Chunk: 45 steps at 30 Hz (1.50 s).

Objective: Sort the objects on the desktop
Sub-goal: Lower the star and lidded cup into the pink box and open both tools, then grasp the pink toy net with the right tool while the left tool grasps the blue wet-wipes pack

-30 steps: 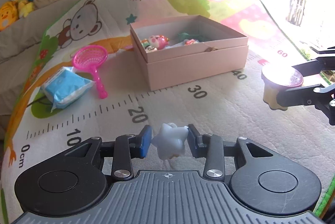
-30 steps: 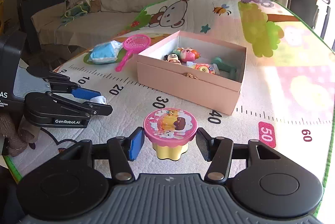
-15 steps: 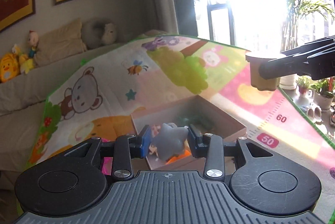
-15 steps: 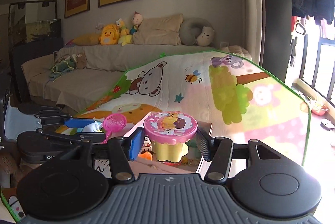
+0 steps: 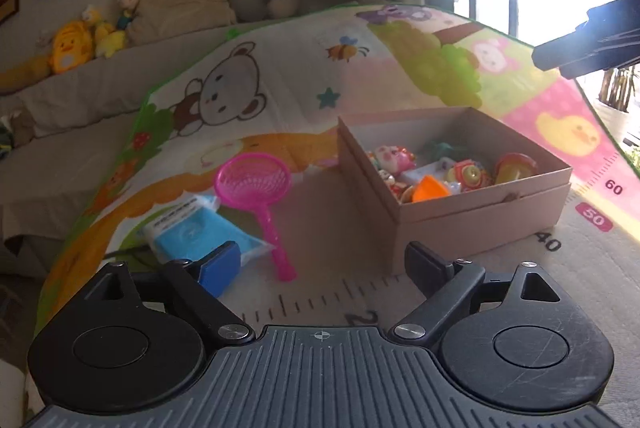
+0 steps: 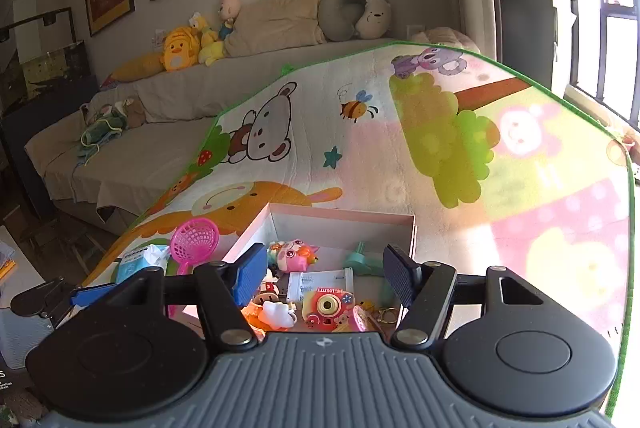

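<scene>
The pink cardboard box (image 5: pixel 480 216) stands on the play mat and holds several small toys. My left gripper (image 5: pixel 320 260) hangs in front of the box's left corner, its jaws opening wide with nothing between them. My right gripper (image 6: pixel 326 274) hovers over the box (image 6: pixel 344 218), jaws opening and empty. Below it lie a white toy (image 6: pixel 276 312), a Hello Kitty camera (image 6: pixel 328 308) and the pink-lidded pot (image 6: pixel 362 318). From the left wrist the pot (image 5: pixel 514 166) rests on its side in the box's right end. The right gripper's fingers (image 5: pixel 588 44) show at the upper right.
A pink toy net (image 5: pixel 256 188) and a blue tissue pack (image 5: pixel 196 236) lie on the mat left of the box. The mat (image 5: pixel 280 76) is printed with a ruler scale and slopes up behind. A sofa with plush toys (image 6: pixel 180 48) runs along the wall.
Both grippers carried their toys over the box and let go. The white toy has left the left jaws and the pink-lidded pot has left the right jaws; both now lie in the box.
</scene>
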{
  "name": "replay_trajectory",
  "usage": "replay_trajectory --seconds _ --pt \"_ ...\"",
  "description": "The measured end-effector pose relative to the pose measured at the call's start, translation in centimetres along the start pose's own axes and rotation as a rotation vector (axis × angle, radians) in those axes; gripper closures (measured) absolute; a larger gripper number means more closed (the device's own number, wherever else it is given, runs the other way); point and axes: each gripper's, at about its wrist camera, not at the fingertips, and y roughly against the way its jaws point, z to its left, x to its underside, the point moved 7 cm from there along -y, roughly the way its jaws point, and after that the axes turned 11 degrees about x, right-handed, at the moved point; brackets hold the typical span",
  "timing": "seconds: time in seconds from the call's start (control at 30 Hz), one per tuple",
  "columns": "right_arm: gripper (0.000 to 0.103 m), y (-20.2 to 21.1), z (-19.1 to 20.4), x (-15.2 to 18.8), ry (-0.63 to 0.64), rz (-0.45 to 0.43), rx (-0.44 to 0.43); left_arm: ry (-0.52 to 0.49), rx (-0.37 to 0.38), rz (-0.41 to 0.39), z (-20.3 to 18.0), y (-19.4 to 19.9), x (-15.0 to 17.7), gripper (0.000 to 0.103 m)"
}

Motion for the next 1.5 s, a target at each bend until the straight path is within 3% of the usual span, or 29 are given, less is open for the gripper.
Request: replay_trajectory --seconds 0.13,0.2,0.33,0.4,0.53,0.67,0.77,0.8,0.93,1.07,1.23,1.4,1.5 --pt "0.035 -1.5 4.3 0.0 0.069 0.04 -0.029 0.107 -0.157 0.0 5.1 -0.1 1.5 0.007" --pt "0.033 -2.8 7.8 -0.1 0.122 0.064 -0.067 0.148 -0.197 -0.008 6.9 -0.2 1.9 0.007" --pt "0.022 -6.8 14.9 -0.8 0.173 0.158 -0.148 0.262 -0.164 -0.018 9.0 0.0 2.9 0.005" --pt "0.016 -9.9 18.3 -1.0 0.189 0.224 -0.162 0.273 -0.163 -0.041 9.2 0.5 2.9 0.003" --pt "0.016 -16.5 23.3 -0.8 0.213 0.318 -0.093 0.245 -0.154 -0.043 8.6 0.4 2.9 0.003" --pt "0.013 -21.0 25.0 0.4 0.238 0.371 0.01 0.256 -0.133 -0.046 8.5 0.3 2.9 0.002" --pt "0.013 -22.0 24.7 1.4 0.213 0.413 0.008 0.283 -0.128 -0.042 8.9 0.3 3.1 0.002" --pt "0.019 -22.0 24.6 1.6 0.217 0.419 0.0 0.286 -0.126 -0.042 9.0 0.3 3.1 0.002" --pt "0.02 -20.5 24.3 2.1 0.272 0.398 -0.016 0.291 -0.119 -0.06 8.9 0.7 3.1 0.001" --pt "0.02 -16.9 23.3 0.9 0.268 0.307 -0.045 0.319 -0.138 -0.078 9.4 0.9 3.0 0.001" --pt "0.02 -8.4 19.6 -0.7 0.192 0.188 -0.149 0.313 -0.16 -0.081 9.4 0.8 2.9 0.001" --pt "0.02 -0.1 14.1 2.6 0.142 0.167 -0.244 0.274 -0.187 -0.052 8.9 0.5 2.9 0.001" --pt "0.02 1.9 10.7 6.3 0.109 0.215 -0.232 0.255 -0.207 -0.033 8.7 0.2 2.9 0.001"
